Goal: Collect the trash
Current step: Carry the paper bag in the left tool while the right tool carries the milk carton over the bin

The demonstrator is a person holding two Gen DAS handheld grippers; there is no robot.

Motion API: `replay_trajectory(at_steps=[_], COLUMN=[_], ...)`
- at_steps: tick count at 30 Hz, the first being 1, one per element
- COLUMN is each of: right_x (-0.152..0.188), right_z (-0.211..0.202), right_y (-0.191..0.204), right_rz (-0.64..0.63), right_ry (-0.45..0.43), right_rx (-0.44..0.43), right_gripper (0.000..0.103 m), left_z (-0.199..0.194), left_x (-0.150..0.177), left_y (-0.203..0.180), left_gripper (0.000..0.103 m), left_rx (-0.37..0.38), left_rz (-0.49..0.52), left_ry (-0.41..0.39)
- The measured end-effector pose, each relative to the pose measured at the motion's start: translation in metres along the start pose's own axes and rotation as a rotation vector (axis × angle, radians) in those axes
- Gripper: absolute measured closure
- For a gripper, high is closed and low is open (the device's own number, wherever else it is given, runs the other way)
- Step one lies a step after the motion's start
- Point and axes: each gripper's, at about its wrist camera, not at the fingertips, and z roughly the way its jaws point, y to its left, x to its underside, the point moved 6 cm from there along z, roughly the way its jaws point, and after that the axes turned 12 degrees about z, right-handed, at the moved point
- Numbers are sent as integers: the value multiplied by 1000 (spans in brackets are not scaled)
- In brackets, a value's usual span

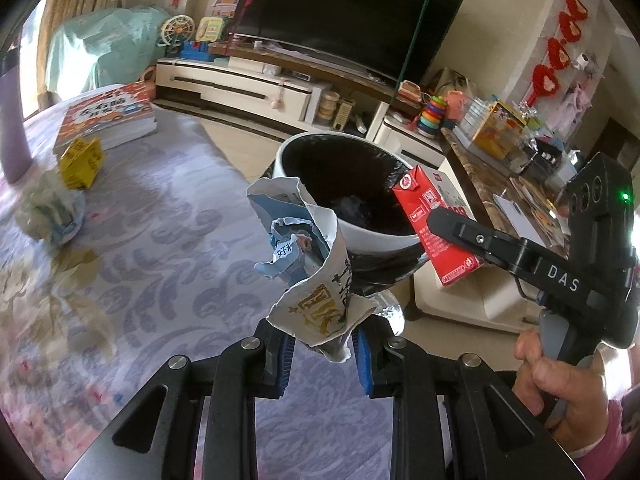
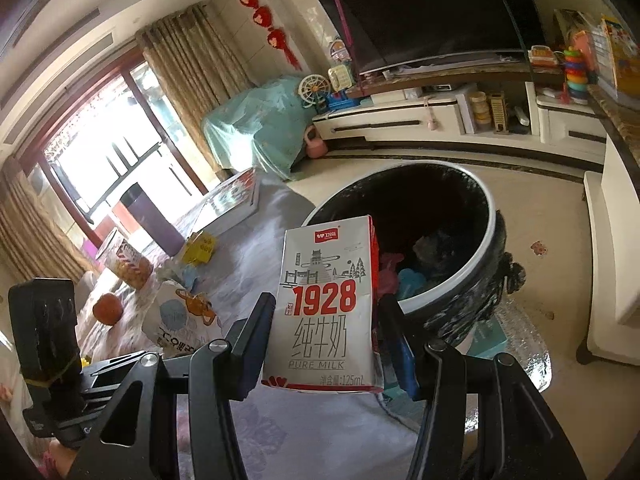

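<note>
Your left tool [image 1: 322,344] pinches a torn snack bag [image 1: 316,280]; your right tool [image 2: 320,340] clamps a milk carton [image 2: 328,304]. Both hang short of the bin [image 2: 472,248]. Let go now and either could glance off its rim onto the desk [image 1: 168,240].

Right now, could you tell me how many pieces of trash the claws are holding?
2: a crumpled paper wrapper in the left claw, and a milk carton in the right claw, both near the bin.

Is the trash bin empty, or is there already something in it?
Not empty. The right wrist view shows pink and blue scraps and a dark crumpled piece lying in the bottom of the black-lined trash bin; how full it is cannot be told.
</note>
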Motion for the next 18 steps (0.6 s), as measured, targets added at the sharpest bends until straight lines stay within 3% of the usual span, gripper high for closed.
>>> replay_trajectory(at_steps=[18], right_x=[-36], right_z=[9], right_y=[-27], right_rz=[28], right_ry=[-23], right_rx=[21], right_gripper=[49], left_z=[46], left_x=[-42], left_y=[-9], left_gripper=[79], left_rx=[32], left_rz=[63], left_ry=[19])
